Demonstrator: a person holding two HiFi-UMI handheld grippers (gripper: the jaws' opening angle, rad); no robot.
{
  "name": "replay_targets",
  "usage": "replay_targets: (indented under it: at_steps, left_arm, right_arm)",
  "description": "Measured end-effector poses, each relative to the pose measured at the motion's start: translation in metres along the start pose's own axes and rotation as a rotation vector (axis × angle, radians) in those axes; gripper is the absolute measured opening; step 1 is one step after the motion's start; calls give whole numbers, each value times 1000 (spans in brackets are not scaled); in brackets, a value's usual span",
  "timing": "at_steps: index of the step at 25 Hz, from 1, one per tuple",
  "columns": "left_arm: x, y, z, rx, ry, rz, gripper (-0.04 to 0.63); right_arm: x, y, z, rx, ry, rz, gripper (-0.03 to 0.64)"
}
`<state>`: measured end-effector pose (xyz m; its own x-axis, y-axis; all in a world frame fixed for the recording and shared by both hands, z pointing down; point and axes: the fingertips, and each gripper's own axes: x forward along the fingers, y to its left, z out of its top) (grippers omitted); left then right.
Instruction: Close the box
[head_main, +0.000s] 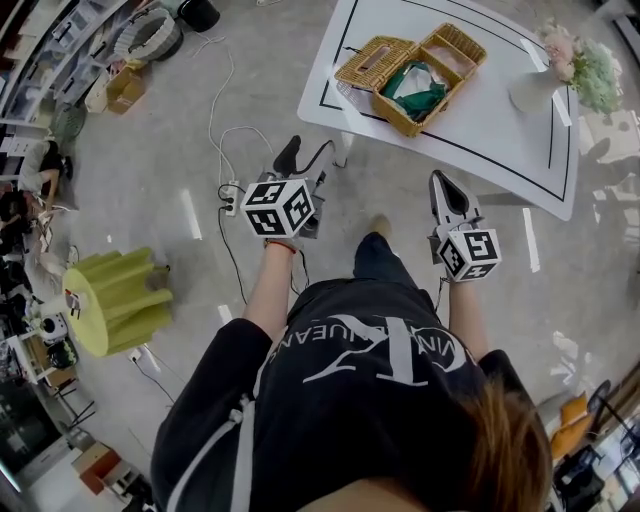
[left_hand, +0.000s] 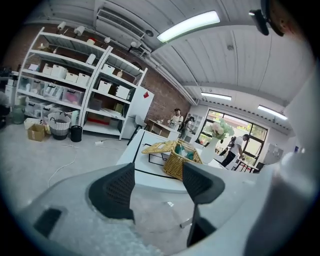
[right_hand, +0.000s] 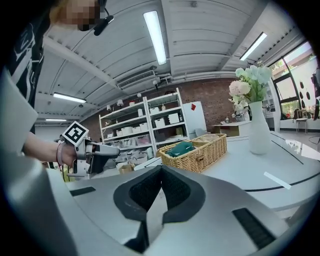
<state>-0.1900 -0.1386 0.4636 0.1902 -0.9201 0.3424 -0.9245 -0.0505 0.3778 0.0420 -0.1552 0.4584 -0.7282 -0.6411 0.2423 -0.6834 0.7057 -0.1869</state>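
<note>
A wicker box (head_main: 432, 78) stands on the white table (head_main: 500, 140), its lid (head_main: 374, 62) folded open to the left and a green cloth (head_main: 420, 88) inside. Both grippers hang over the floor short of the table, well clear of the box. My left gripper (head_main: 303, 165) is open; in the left gripper view its jaws (left_hand: 157, 187) stand wide with nothing between them, and the box (left_hand: 181, 157) lies ahead. My right gripper (head_main: 442, 185) is shut on nothing, its pads (right_hand: 172, 192) meeting. The right gripper view shows the box (right_hand: 196, 149) ahead and the left gripper (right_hand: 97, 152) at the left.
A white vase of flowers (head_main: 575, 65) stands at the table's right end. A power strip with cables (head_main: 230, 200) lies on the floor near the left gripper. A yellow-green ribbed stool (head_main: 120, 300) sits at the left. Shelving (left_hand: 75, 90) lines the far wall, with people beyond the table.
</note>
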Motion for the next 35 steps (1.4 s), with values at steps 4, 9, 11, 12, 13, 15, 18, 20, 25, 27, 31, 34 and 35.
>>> replay_targets:
  at_steps: [4, 9, 11, 12, 13, 15, 18, 20, 25, 27, 31, 34, 35]
  left_arm:
    - [19, 7, 10, -72, -13, 13, 293]
    - [45, 13, 16, -97, -12, 33, 293]
    - [55, 15, 18, -103, -18, 45, 293]
    - [59, 16, 18, -113, -23, 49, 293]
    - [63, 16, 18, -130, -30, 49, 293]
    - [70, 16, 17, -182, -44, 40, 293]
    - [80, 15, 10, -264, -43, 19, 293]
    - [82, 16, 5, -309, -35, 9, 290]
    - [94, 22, 10, -427, -50, -23, 278]
    - [100, 23, 12, -466, -50, -44, 273]
    - [120, 23, 17, -526, -43, -95, 270]
    - [134, 23, 18, -591, -35, -131, 270]
    - [137, 23, 19, -612, -32, -143, 270]
  right_arm:
    - [19, -16, 6, 2, 10, 12, -2]
    - [39, -39, 10, 6, 23, 19, -2]
    - [46, -46, 10, 4, 27, 24, -2]
    - [48, -48, 10, 2, 30, 26, -2]
    - [50, -51, 10, 0, 34, 29, -2]
    - [54, -57, 9, -4, 41, 30, -2]
    - [59, -64, 3, 2, 54, 23, -2]
    - [59, -66, -2, 11, 68, 18, -2]
    - [66, -73, -6, 19, 95, 8, -2]
    - [68, -76, -6, 23, 103, -5, -2]
    - [76, -83, -4, 31, 111, -35, -2]
    - [86, -87, -2, 40, 113, -50, -2]
    - [89, -87, -2, 43, 114, -55, -2]
